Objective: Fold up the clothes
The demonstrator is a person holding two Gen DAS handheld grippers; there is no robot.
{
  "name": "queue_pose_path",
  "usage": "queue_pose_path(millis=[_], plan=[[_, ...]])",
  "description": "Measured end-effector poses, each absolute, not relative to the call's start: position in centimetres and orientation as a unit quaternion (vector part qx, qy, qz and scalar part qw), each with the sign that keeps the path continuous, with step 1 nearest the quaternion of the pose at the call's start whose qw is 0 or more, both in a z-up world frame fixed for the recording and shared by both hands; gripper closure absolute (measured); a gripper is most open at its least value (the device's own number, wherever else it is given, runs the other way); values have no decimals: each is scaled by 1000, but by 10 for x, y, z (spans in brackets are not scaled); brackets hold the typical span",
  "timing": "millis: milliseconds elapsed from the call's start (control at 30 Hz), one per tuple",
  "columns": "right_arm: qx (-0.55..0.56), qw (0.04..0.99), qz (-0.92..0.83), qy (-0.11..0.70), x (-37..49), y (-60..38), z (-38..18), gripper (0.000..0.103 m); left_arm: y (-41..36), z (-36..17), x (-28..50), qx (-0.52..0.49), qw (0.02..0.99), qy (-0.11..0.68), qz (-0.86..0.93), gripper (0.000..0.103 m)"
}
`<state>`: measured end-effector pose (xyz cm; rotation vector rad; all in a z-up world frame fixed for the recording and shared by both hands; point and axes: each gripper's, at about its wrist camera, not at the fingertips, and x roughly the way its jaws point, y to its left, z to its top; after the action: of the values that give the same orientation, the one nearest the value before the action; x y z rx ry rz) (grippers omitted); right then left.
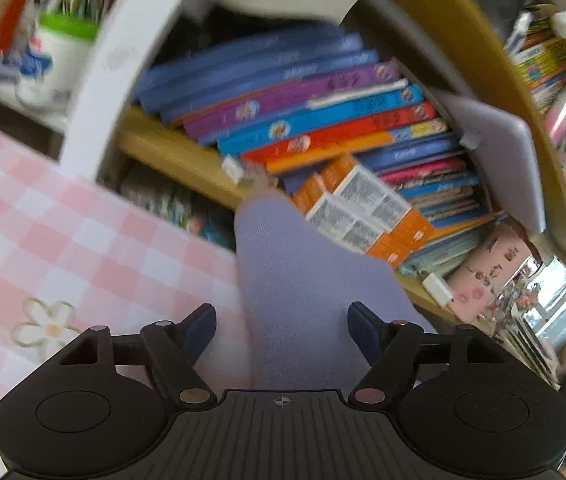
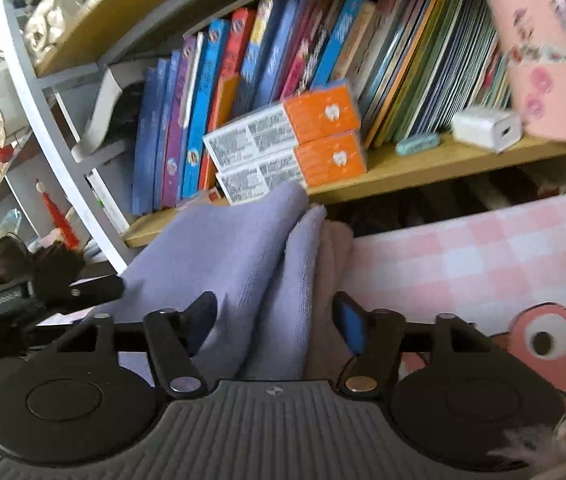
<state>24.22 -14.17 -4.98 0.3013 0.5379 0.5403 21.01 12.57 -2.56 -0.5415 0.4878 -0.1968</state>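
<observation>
we held the left gripper (image 1: pixel 282 330) with its jaws spread wide, the lilac garment (image 1: pixel 303 292) running up between them over the pink checked tablecloth (image 1: pixel 83 240). the right gripper (image 2: pixel 275 322) likewise stood apart, folds of the same garment (image 2: pixel 243 248) lying between its fingers, before the bookshelf (image 2: pixel 423 164) and orange boxes (image 2: pixel 323 136).

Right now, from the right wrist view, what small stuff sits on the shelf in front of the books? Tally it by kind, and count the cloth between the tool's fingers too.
Orange boxes: 2
White charger: 1
Pale green eraser-like bar: 1
Pink patterned case: 1
Purple cloth: 1
Total: 6
</observation>
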Motion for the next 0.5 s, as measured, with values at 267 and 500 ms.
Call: queue_pose_path(millis=[267, 500], plan=[[96, 952, 222, 190, 154, -151, -27, 17, 86, 3, 123, -152, 971, 176, -59, 14], [42, 964, 179, 190, 80, -148, -31, 12, 60, 1, 65, -122, 976, 181, -17, 9]])
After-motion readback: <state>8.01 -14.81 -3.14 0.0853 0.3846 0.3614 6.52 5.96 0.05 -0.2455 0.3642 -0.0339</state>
